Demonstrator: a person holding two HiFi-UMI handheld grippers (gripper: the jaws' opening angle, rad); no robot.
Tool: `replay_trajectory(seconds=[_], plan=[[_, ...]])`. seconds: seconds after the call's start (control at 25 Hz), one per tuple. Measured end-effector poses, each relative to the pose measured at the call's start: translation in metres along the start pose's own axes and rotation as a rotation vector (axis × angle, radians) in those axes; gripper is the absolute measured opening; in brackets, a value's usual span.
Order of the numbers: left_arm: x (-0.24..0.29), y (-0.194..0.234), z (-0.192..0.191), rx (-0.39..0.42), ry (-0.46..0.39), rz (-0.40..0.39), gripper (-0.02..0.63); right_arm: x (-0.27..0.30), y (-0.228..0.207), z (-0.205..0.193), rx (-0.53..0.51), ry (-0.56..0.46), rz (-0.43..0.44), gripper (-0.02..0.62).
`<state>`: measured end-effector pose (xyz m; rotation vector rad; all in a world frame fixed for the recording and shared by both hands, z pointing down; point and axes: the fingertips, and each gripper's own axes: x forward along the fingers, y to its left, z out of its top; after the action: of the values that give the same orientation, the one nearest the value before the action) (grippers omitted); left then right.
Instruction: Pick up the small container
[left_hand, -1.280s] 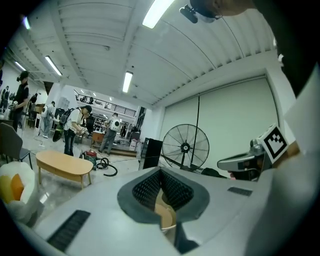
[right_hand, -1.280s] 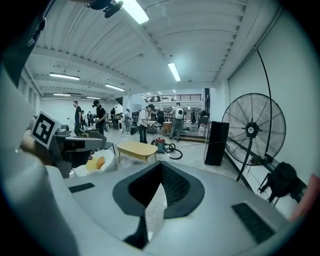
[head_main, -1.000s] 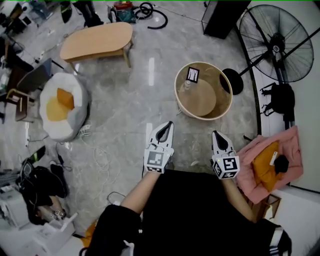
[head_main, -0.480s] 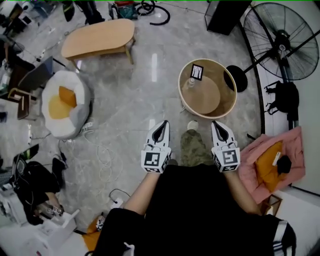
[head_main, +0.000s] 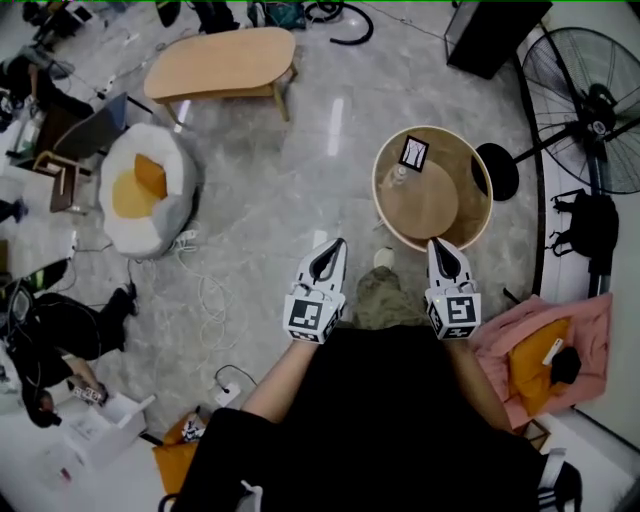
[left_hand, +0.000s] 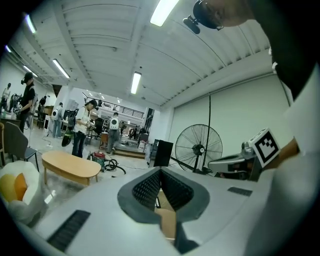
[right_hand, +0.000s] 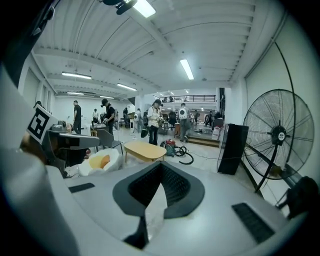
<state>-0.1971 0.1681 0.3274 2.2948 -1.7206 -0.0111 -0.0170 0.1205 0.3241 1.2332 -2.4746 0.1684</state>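
Observation:
A small pale container (head_main: 399, 176) stands on the round wooden table (head_main: 455, 215), next to a black-and-white card (head_main: 413, 152). Both grippers are held in front of the person's body, short of the table. My left gripper (head_main: 337, 245) is shut and empty, its tip left of the table and over the floor. My right gripper (head_main: 439, 244) is also shut and empty, its tip at the table's near rim. In the left gripper view the jaws (left_hand: 160, 170) meet, with a strip of wood showing below them. The right gripper view shows closed jaws (right_hand: 161, 164) too.
A large standing fan (head_main: 595, 110) is to the right of the round table. A pink cloth pile (head_main: 545, 345) lies at the right. A low oval wooden table (head_main: 222, 62) and an egg-shaped cushion (head_main: 140, 190) sit at the left, with cables (head_main: 205, 300) on the floor. People stand far off.
The person has stepped forward, so the round table lies nearer the grippers, and the right tip now reaches its rim. Both grippers stayed shut and side by side.

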Motion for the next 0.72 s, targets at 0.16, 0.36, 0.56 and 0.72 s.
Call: replay_trajectory(seconds=[0.16, 0.36, 0.56, 0.72], plan=[[0.045, -0.009, -0.005, 0.007, 0.019, -0.016, 0.018, 0.022, -0.035, -0.002, -0.011, 0.008, 0.014, 0.021], [0.107, -0.016, -0.013, 0.007, 0.068, -0.028, 0.018, 0.049, -0.082, -0.016, 0.018, 0.018, 0.000, 0.021], [0.169, -0.022, -0.030, -0.004, 0.157, -0.027, 0.019, 0.082, -0.130, -0.030, 0.081, 0.068, 0.013, 0.021], [0.211, -0.020, -0.043, 0.010, 0.202, -0.028, 0.019, 0.109, -0.160, -0.038, 0.099, 0.087, 0.031, 0.021]])
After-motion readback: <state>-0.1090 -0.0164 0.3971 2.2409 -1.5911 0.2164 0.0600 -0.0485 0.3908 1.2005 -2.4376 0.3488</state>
